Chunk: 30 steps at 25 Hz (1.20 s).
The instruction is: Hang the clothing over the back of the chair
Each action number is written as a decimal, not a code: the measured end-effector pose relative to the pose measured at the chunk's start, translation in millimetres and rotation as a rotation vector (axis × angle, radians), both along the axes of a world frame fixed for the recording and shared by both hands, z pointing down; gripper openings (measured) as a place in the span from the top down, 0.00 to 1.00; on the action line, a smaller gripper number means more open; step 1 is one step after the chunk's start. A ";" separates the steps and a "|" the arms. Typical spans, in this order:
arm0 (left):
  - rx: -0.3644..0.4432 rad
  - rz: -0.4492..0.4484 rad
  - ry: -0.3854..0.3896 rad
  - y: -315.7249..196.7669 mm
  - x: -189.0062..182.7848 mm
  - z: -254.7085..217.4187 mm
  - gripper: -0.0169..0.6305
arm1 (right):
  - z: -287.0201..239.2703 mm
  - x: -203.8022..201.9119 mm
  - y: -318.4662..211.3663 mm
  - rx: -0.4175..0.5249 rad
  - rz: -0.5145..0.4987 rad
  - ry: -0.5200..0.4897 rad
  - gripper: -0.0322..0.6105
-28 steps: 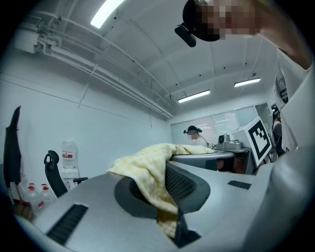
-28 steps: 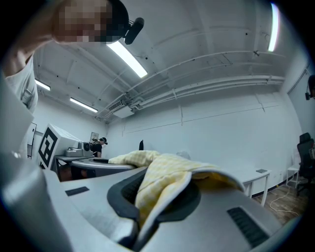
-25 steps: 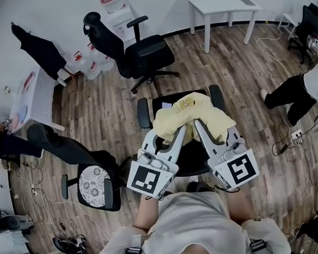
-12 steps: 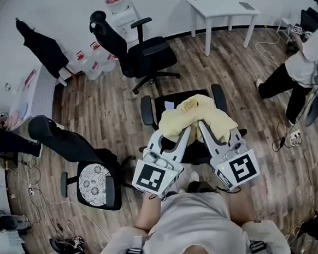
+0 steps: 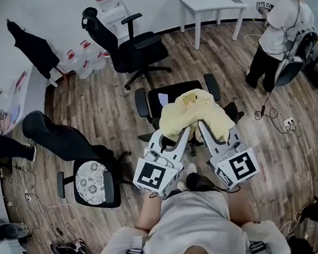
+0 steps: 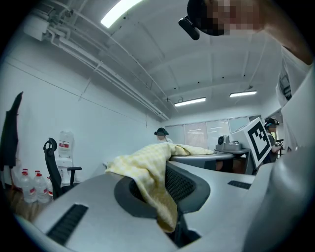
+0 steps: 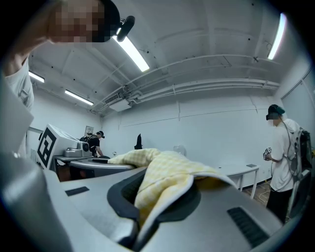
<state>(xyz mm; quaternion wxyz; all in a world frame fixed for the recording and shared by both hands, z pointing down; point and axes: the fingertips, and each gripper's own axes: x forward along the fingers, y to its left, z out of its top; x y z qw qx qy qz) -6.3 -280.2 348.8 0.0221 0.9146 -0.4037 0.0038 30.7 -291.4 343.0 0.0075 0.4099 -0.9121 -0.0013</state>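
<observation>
Holding a yellow garment (image 5: 195, 113) bunched between two hand-held grippers, a person stands over a black chair (image 5: 175, 91) on a wood floor (image 5: 95, 107). The left gripper (image 5: 182, 134) is clamped on one fold of the cloth, which spills over its jaws and hangs down between them in the left gripper view. The right gripper (image 5: 203, 127) is clenched on another fold close beside it, the cloth pinched in the jaws and mounded over their top. Both grippers point level and sit near each other, so the garment rides as one heap that appears to be in the air over the chair, draped on nothing that can be seen. Gripping it at two points probably lets the person spread it wide across the chair's back. Where that back lies under the heap cannot be made out. The hanging itself looks not yet begun. Other chairs (image 5: 127, 44), a white table (image 5: 207, 4) and a second person (image 5: 278, 34) stand well apart.
</observation>
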 end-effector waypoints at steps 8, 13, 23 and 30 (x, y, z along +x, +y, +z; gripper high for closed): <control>-0.046 0.043 0.039 42.8 4.1 13.3 0.89 | 17.1 5.8 45.3 -0.069 0.039 0.011 0.89; -0.073 0.042 0.049 59.2 7.4 22.3 0.89 | 26.3 9.4 62.8 -0.097 0.036 0.022 0.89; -0.115 0.008 0.020 79.0 14.5 49.1 0.89 | 52.7 16.9 84.4 -0.137 0.003 0.042 0.89; -0.155 -0.065 -0.015 84.0 23.8 67.5 0.89 | 73.1 25.8 96.0 -0.182 -0.070 0.044 0.89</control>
